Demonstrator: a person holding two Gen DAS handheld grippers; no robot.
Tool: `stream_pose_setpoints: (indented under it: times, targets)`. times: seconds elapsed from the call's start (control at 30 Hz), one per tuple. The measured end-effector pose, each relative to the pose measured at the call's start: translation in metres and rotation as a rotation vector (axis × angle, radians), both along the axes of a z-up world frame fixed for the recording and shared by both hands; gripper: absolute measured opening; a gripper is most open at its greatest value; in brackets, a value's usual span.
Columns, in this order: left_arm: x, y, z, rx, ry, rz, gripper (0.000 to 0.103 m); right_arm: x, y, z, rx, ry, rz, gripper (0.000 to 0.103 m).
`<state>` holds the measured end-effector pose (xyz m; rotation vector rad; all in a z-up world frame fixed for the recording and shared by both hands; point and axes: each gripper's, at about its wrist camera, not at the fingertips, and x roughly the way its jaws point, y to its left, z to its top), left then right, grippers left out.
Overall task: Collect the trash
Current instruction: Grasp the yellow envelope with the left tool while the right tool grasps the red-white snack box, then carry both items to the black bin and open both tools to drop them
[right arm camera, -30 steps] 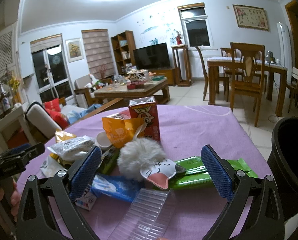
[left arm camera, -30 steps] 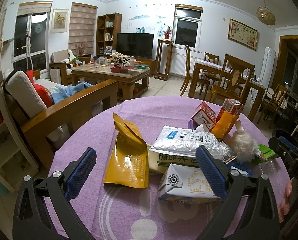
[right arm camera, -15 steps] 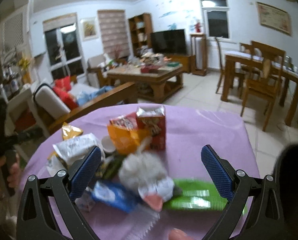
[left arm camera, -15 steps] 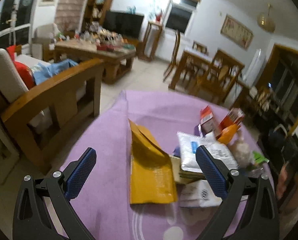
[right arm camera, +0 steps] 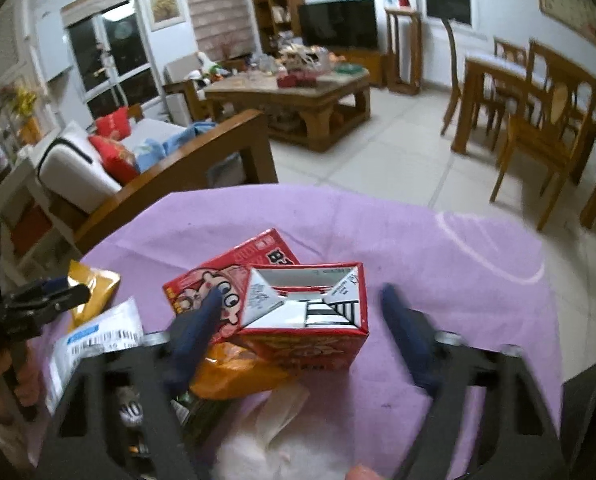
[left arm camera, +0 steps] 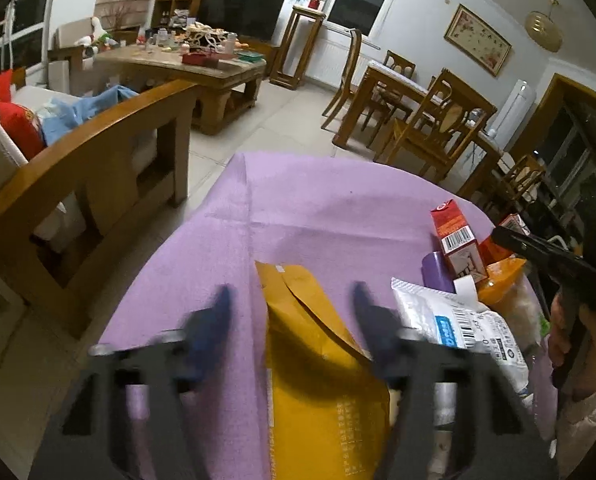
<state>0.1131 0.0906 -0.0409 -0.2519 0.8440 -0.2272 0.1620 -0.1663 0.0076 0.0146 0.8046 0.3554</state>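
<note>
The left gripper (left arm camera: 292, 312) is being angled down over the flat mustard-yellow paper pouch (left arm camera: 317, 364), whose upper end is lying between the blurred blue pads; the jaws have just been closing, but no pressing contact can be confirmed, so the pouch is judged not yet grasped. At two o'clock of that pouch a silver-white plastic mailer bag with a barcode label (left arm camera: 453, 328) is lying, and farther, at one o'clock, a small upright red drink carton (left arm camera: 455, 240).

The right gripper (right arm camera: 301, 320) is being brought astride the red cardboard carton with an opened, folded-in top (right arm camera: 309, 316); its jaws have likewise just been closing, a gap is still showing at the right pad, and no grip is established. An orange crumpled plastic wrapper (right arm camera: 234, 376) is being overlapped by the carton at seven o'clock.

All this trash is resting on the round table under a lilac cloth (right arm camera: 437, 264). The straddling positions are judged to be preparation for simultaneous pick-ups.
</note>
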Motion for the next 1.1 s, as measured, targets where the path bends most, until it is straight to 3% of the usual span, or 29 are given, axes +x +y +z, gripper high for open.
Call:
stream_pose_setpoints:
  times: [0.07, 0.27, 0.57, 0.77, 0.8, 1.1]
  targets:
    - [0.002, 0.002, -0.006, -0.04, 0.024, -0.017, 0.029, -0.002, 0.001, 0.003, 0.005, -0.019, -0.018, 0.052]
    - [-0.01, 0.004, 0.007, -0.063, -0.029, -0.011, 0.022, -0.028, -0.01, 0.018, 0.062, -0.072, -0.007, 0.052]
    - [-0.048, -0.001, 0.081, -0.083, -0.199, 0.011, 0.021, -0.101, -0.095, 0.084, 0.273, -0.229, -0.059, 0.052]
    - [-0.061, -0.07, 0.115, -0.081, -0.258, -0.117, 0.017, -0.153, -0.167, 0.094, 0.313, -0.272, -0.135, 0.052]
    - [-0.061, -0.087, 0.118, -0.081, -0.261, -0.149, 0.008, -0.161, -0.178, 0.091, 0.315, -0.276, -0.151, 0.052]
    - [-0.053, -0.222, 0.137, -0.076, -0.279, -0.371, 0.005, -0.244, -0.312, 0.059, 0.299, -0.306, -0.379, 0.052]
